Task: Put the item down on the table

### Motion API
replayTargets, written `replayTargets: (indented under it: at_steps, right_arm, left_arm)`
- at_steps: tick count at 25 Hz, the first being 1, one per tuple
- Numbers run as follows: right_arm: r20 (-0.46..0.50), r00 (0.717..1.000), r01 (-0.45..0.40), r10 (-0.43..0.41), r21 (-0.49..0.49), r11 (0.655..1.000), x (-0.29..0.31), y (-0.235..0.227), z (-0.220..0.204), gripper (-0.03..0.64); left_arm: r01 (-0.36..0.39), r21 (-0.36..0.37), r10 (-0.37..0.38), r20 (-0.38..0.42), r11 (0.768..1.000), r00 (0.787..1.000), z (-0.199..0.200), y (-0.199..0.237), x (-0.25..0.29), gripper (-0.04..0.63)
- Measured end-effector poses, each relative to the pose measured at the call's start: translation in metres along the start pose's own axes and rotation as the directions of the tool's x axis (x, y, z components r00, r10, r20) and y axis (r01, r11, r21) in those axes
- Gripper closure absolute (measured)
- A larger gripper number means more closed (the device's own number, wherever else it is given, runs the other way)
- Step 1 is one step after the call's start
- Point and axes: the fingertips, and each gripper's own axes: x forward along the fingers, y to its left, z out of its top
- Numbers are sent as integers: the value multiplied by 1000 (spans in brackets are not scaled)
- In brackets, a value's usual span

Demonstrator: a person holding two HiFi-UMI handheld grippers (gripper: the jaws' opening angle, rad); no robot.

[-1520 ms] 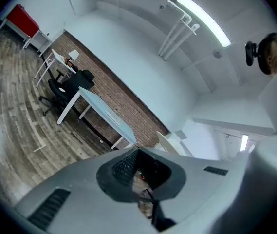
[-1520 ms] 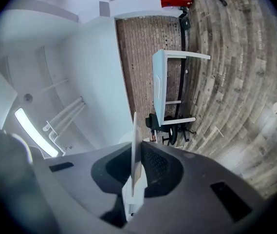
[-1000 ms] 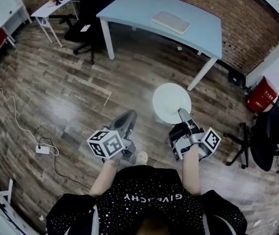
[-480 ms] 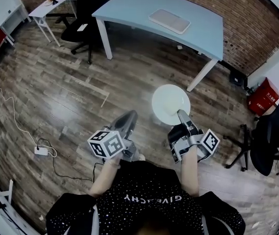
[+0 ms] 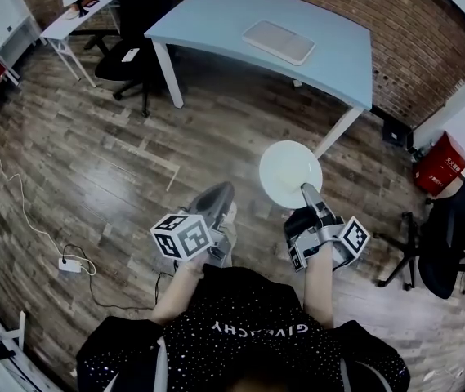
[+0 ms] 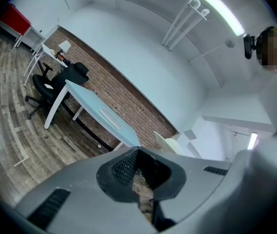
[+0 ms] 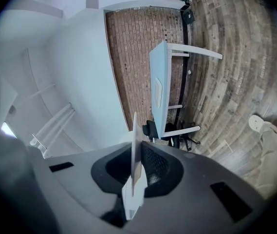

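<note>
My right gripper (image 5: pixel 308 192) is shut on the near rim of a round white plate (image 5: pixel 289 172), carried level above the wooden floor. In the right gripper view the plate (image 7: pixel 134 150) shows edge-on, pinched between the black pads. At the left, my left gripper (image 5: pixel 219 196) has its jaws together with nothing in them; in the left gripper view only a thin slit of floor shows between the pads (image 6: pixel 123 169). The light blue table (image 5: pixel 216 19) stands ahead, beyond the plate, with a white flat tray (image 5: pixel 278 41) on its top.
A black office chair (image 5: pixel 136 31) and a small white desk (image 5: pixel 73 13) stand at the far left. At the right are a red container (image 5: pixel 438 163) and another black chair (image 5: pixel 459 229). A power strip with cable (image 5: pixel 70 264) lies on the floor at the left.
Both grippers and the plate have travelled forward with the person toward the blue table; the floor and power strip have slid back in the view. The grip on the plate is unchanged.
</note>
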Motion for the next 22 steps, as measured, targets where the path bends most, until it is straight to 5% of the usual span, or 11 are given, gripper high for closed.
replayTargets:
  at_steps: [22]
  right_arm:
    - [48, 999, -9, 10, -17, 1000, 292, 18, 110, 586]
  left_arm:
    - [75, -4, -75, -30, 997, 997, 190, 123, 233, 584]
